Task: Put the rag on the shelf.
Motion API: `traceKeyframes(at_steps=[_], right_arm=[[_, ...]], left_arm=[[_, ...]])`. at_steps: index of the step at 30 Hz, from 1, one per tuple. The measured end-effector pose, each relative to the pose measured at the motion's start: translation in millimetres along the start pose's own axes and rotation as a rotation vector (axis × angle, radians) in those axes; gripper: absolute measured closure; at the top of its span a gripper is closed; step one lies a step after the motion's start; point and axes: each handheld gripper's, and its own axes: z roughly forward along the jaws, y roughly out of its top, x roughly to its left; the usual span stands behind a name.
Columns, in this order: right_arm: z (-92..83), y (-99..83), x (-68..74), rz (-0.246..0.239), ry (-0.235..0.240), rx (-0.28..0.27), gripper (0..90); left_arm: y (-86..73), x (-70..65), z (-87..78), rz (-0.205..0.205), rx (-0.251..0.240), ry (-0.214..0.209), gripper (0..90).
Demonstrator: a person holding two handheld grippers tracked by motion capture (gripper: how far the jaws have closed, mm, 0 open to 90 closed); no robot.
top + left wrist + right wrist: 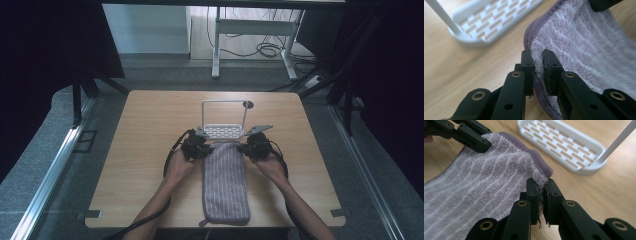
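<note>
While the towel (224, 182) lay on the table (145, 145) before the white rack (223, 131), left gripper (538, 67) and right gripper (542, 192) pinched its far corners; soft and limp, it looked best held there.

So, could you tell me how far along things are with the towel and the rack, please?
Done: the left hand-held gripper and right hand-held gripper are each shut on a far corner of the striped towel. In hand: that edge is pinched up, the rest flat on the table. Probably left: draping it over the white rack, still bare.
</note>
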Motion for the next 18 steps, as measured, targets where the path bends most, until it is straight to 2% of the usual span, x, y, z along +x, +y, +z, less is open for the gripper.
traceKeyframes(at_steps=[9,13,18], right_arm=[[-30.8,13.3,1.7,-0.015,0.005,-0.067,83.2],[-49.5,25.9,3.5,-0.018,0.005,-0.11,83.2],[-65.1,36.9,3.1,-0.024,0.003,-0.147,83.3]], left_arm=[[18.0,-4.7,-32.2,0.034,-0.069,-0.017,79.4],[29.1,-10.6,-48.2,0.101,-0.089,0.007,79.0],[46.3,-14.9,-67.9,0.138,-0.116,0.033,79.0]])
